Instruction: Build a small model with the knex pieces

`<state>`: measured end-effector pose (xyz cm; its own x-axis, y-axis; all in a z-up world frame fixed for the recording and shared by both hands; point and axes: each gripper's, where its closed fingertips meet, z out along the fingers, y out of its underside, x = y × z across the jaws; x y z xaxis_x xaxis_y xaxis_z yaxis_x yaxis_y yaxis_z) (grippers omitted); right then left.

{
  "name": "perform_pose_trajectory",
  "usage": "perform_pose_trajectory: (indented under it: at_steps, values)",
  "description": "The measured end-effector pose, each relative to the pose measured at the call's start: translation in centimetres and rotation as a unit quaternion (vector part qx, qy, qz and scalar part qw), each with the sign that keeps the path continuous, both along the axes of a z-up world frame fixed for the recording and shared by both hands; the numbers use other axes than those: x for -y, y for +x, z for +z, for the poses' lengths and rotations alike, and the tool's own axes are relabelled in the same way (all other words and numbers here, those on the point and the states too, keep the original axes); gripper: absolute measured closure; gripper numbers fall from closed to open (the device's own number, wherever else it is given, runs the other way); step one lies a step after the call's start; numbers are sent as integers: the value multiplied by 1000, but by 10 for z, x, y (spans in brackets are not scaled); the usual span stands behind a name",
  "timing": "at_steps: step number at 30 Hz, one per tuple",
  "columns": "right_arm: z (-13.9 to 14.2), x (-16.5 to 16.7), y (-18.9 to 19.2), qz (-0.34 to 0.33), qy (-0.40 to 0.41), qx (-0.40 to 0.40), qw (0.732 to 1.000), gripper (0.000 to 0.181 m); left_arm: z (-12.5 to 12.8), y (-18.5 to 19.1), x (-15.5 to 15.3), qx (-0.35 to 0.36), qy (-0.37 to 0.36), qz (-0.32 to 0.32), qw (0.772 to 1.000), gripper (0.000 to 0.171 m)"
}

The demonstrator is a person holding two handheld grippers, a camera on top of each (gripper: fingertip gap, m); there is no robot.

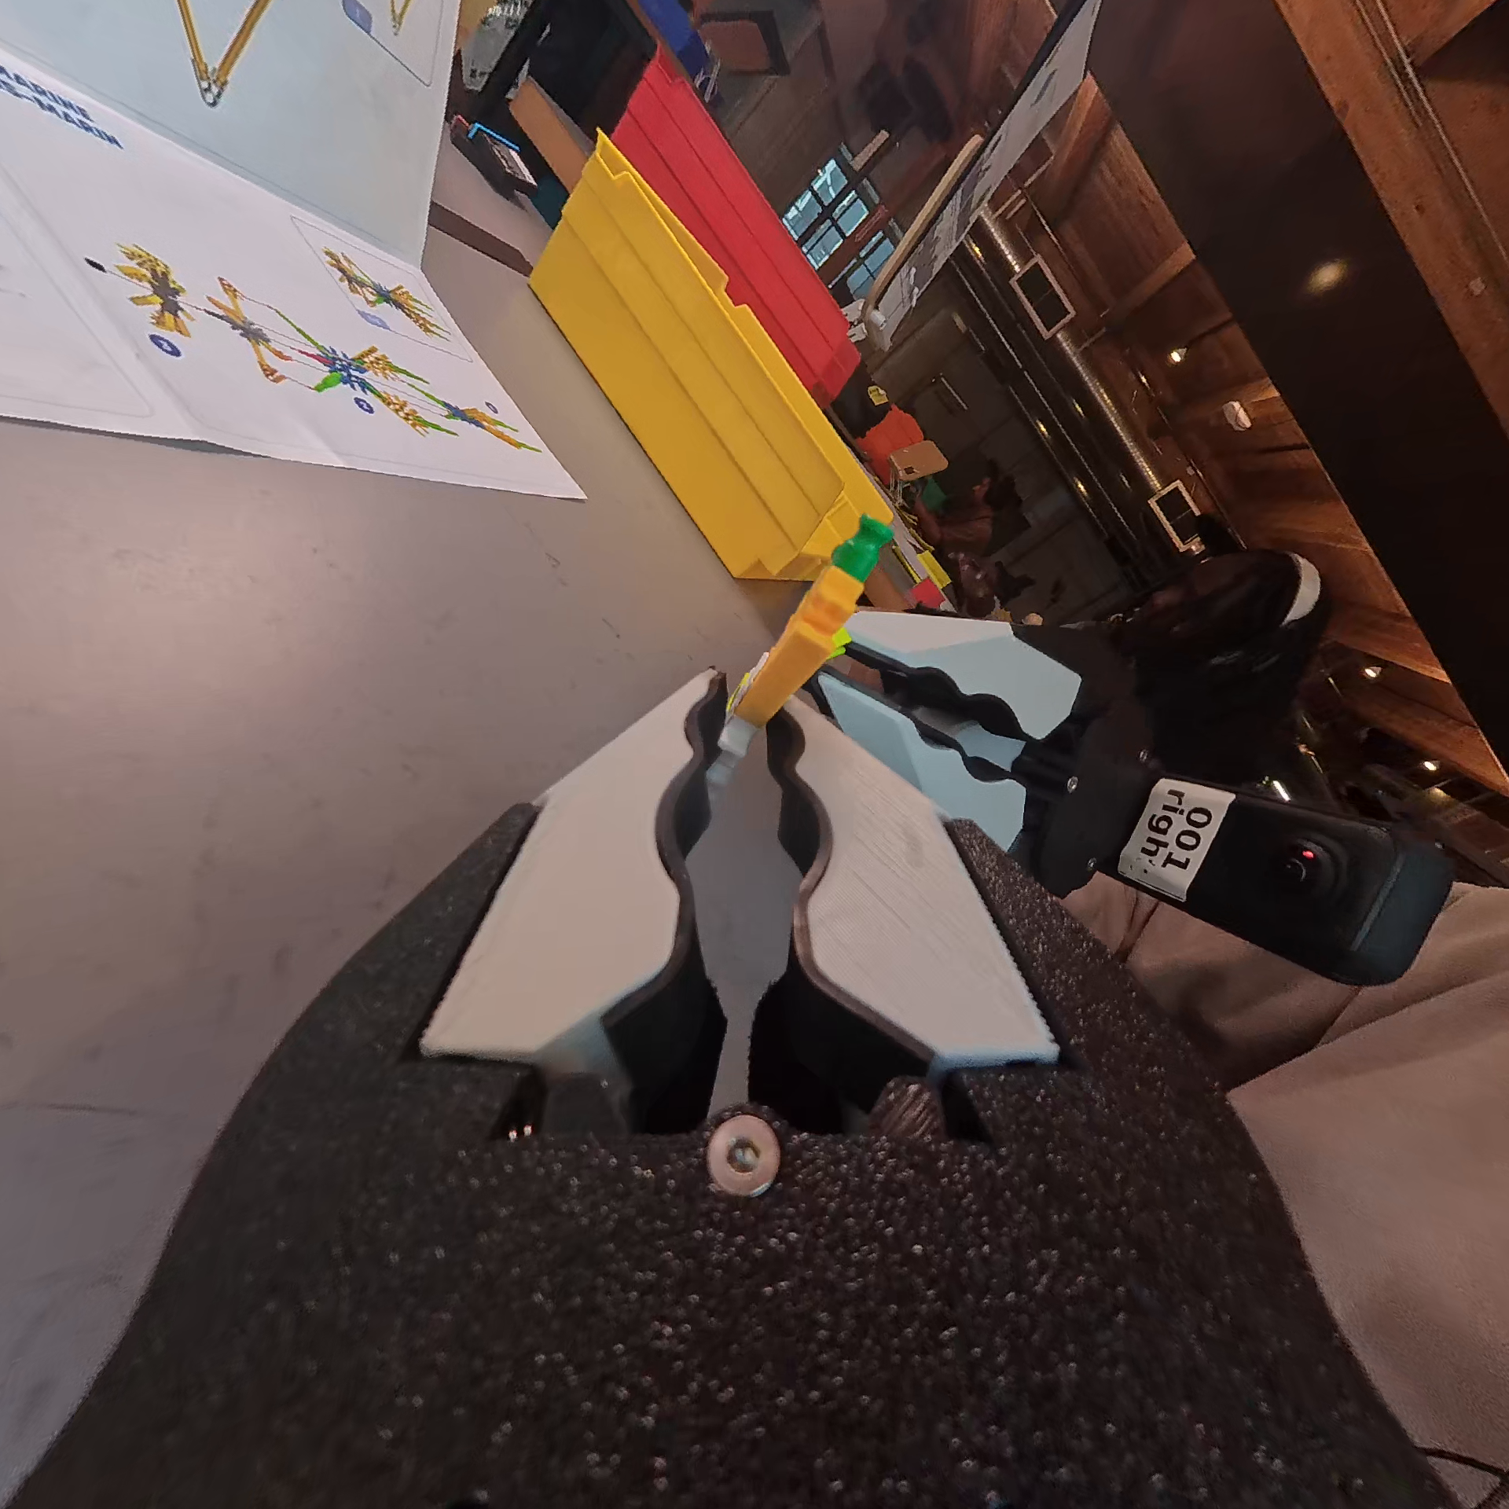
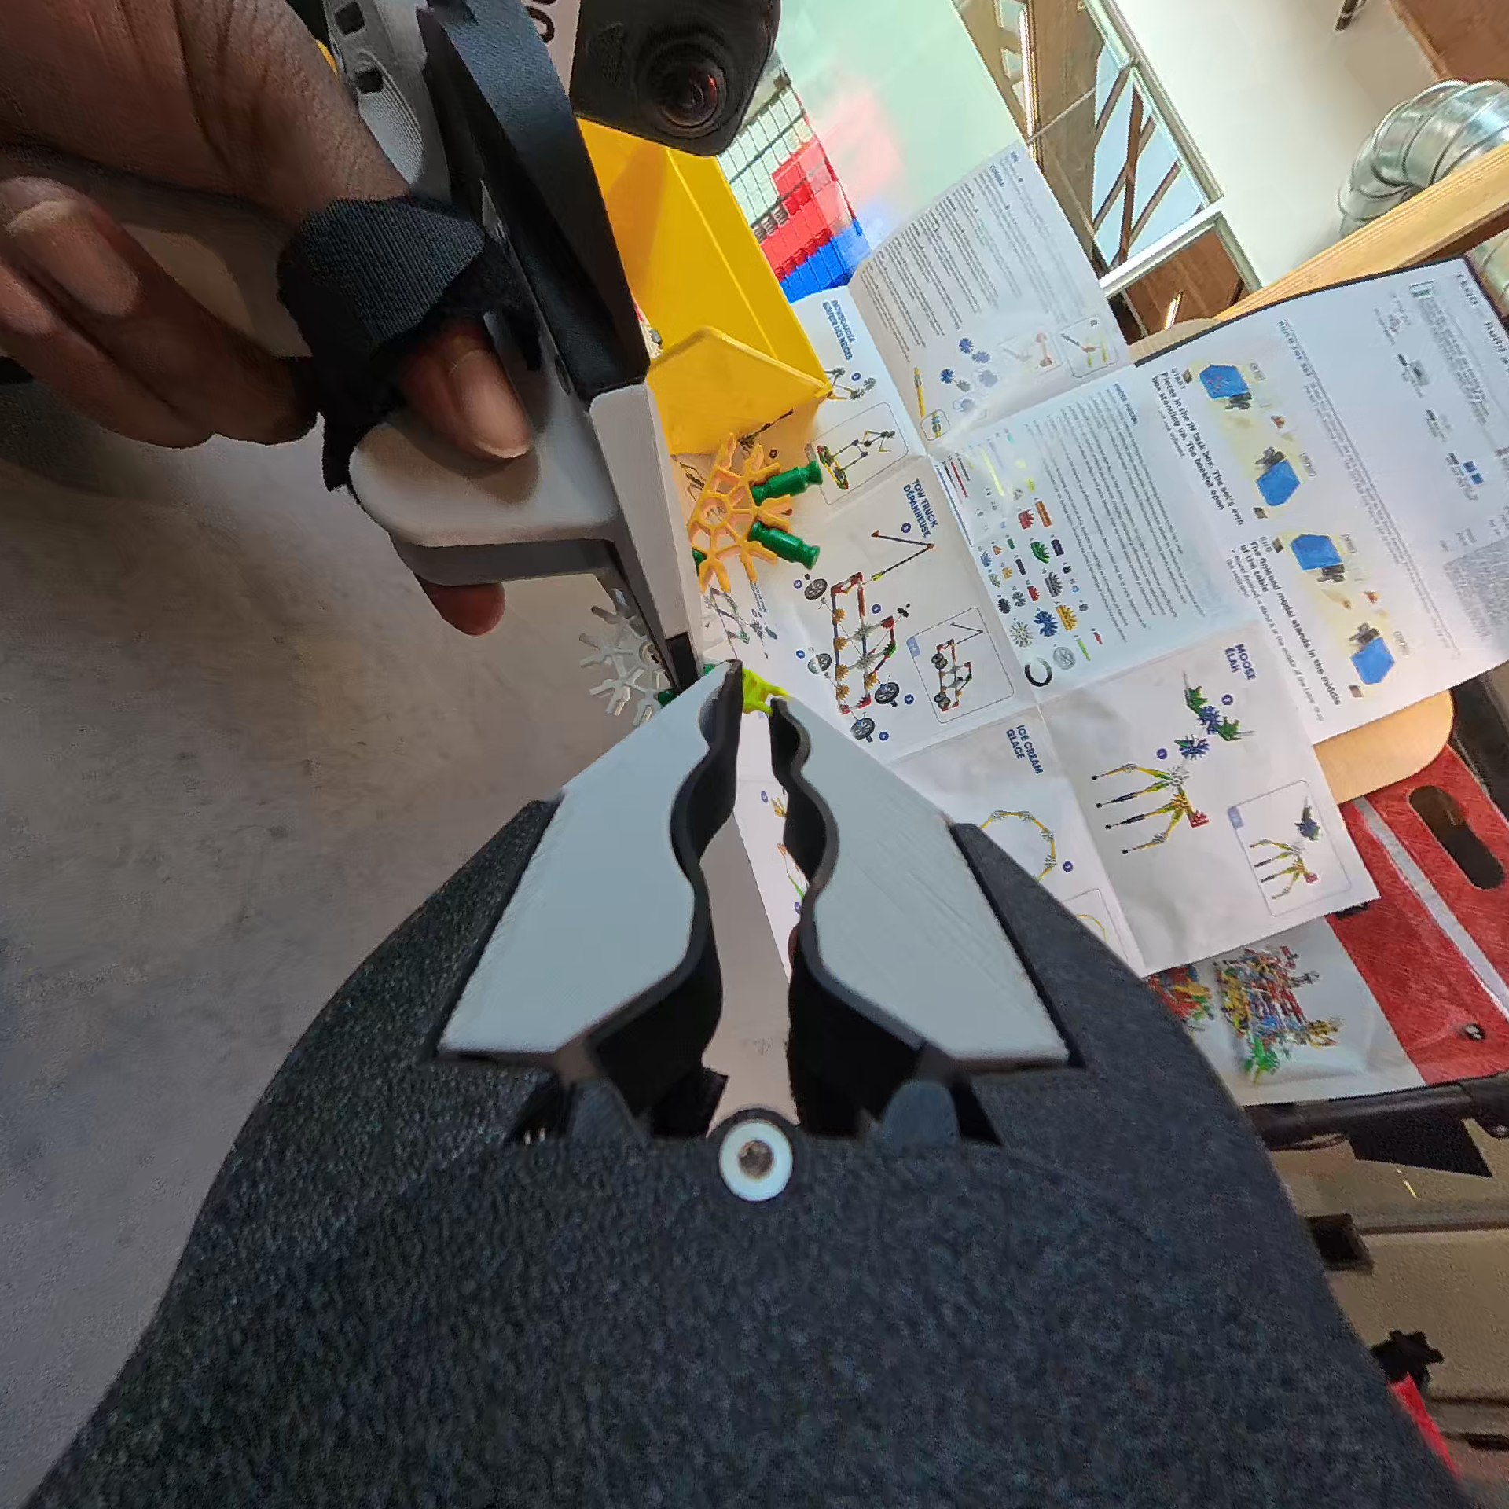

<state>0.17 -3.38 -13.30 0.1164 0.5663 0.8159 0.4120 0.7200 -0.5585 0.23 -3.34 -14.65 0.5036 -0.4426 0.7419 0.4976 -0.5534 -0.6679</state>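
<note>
1. grey table (image 1: pixel 245 735) carries a yellow bin (image 1: pixel 694 367); the paper instruction sheet (image 2: pixel 1102 571) lies beside the bin.
2. left gripper (image 1: pixel 747 694), near the bin's corner, is clamped on the yellow connector assembly (image 1: pixel 804 645); best kept steady.
3. right gripper (image 2: pixel 755 694), jaws nearly closed, pinches a lime-green piece (image 2: pixel 759 690) beside that assembly.

Bins and paper on a grey table

A yellow bin (image 1: pixel 702 384) sits touching a red bin (image 1: pixel 735 220) at the table's (image 1: pixel 269 653) far side; an unfolded instruction sheet (image 2: pixel 1143 588) lies flat just beside them, with a red stool (image 2: pixel 1437 914) past the table's right edge.
</note>
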Motion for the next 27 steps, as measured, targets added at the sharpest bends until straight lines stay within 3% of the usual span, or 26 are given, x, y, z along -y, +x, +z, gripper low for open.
perform_pose_trajectory:
  at_steps: [4,10,13,17,20,23,27]
  values:
    - [-5,-3,-3,-21,24,14,999,179,-6,-3,-3,-13,-14,26,999,164]
    - [-6,2,-16,-30,79,24,996,178,-9,-4,-9,69,-58,52,995,167]
    - [12,0,-16,-5,45,-9,999,178,6,-5,-12,35,-21,40,998,166]
    - [9,3,-11,55,-148,-45,986,178,4,-1,-8,19,-15,20,1000,167]
    - [12,4,-6,104,-356,-76,925,178,3,2,-4,-28,9,9,1000,166]
    - [18,5,3,154,-531,-88,828,178,10,10,3,-52,39,-26,998,167]
    - [17,13,15,211,-651,-75,725,178,6,19,10,-112,55,-60,990,167]
